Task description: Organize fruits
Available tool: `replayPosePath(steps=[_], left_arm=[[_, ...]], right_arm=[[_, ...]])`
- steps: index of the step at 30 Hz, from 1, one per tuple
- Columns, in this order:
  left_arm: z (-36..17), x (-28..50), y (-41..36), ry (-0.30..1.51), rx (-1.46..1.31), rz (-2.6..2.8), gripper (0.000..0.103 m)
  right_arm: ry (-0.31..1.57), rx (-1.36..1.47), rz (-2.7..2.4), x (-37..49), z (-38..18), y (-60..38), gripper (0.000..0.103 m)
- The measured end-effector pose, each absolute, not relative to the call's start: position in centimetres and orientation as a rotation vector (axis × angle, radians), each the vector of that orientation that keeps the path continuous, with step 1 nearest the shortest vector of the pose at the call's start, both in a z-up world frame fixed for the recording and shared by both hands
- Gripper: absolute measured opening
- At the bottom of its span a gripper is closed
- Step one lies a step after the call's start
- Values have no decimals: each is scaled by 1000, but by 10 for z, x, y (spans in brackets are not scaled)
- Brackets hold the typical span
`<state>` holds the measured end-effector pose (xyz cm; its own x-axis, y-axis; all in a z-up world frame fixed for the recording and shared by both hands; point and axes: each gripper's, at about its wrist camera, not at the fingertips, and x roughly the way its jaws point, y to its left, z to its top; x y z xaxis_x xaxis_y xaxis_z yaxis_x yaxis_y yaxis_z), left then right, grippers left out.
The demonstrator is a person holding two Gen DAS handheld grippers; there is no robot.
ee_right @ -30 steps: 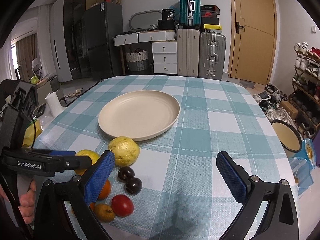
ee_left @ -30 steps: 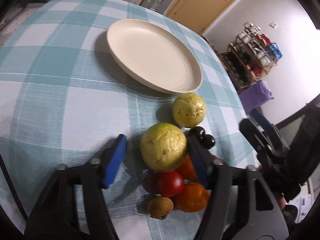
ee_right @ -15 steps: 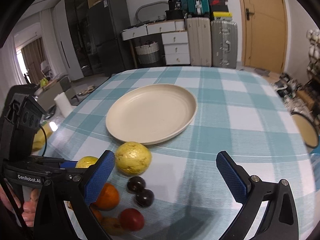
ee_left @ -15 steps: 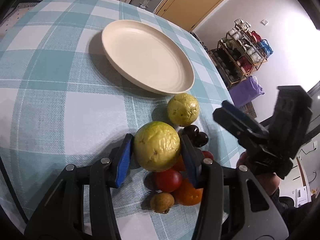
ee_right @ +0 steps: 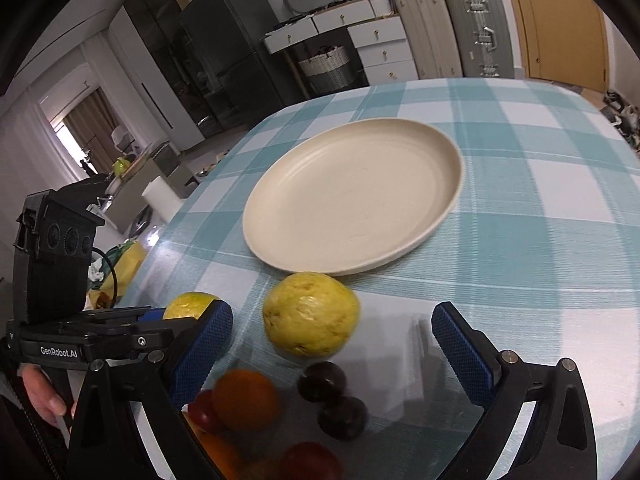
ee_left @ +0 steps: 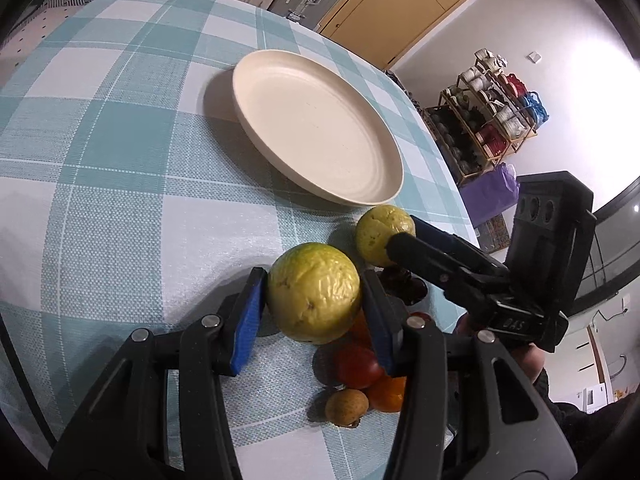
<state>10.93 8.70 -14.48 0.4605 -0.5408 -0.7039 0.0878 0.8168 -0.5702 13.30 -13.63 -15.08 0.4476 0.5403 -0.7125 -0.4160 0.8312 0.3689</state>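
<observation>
Left hand-held gripper (ee_left: 314, 304): I've just closed it on the large guava (ee_left: 314, 292).
Right hand-held gripper (ee_right: 332, 344): spread, nearing the small guava (ee_right: 310, 314).
Plate (ee_left: 256, 80): empty, far side.

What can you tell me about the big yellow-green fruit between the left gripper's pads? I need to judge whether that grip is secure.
The large yellow-green fruit is round, with wrinkled, dimpled skin and small brown specks. It sits between the left gripper, whose blue pads press its two sides. Whether it is off the checked tablecloth cannot be told. Red and orange fruits crowd close behind it; contact is unclear. In the right wrist view only its top shows.
</observation>
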Motion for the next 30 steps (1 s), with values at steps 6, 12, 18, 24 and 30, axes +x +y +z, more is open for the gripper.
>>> replayPosePath(steps=[6,12,18,24,30], left_arm=[[-144,111,93,1025,-507,-397,45],[-136,112,97,1010,-504,-390,45],[-123,119,106,990,-501,-372,45],[-111,138,106,980,-513,-368,45],[-88,162,97,949,-483,-375,45]], right_arm=[[967,153,615,140,-155,-127,84],[993,160,634,140,-158,-124,56],[986,191,639,139,-158,-132,55],[908,216,665,131,-137,-144,55],[820,197,678,138,-106,-148,55]])
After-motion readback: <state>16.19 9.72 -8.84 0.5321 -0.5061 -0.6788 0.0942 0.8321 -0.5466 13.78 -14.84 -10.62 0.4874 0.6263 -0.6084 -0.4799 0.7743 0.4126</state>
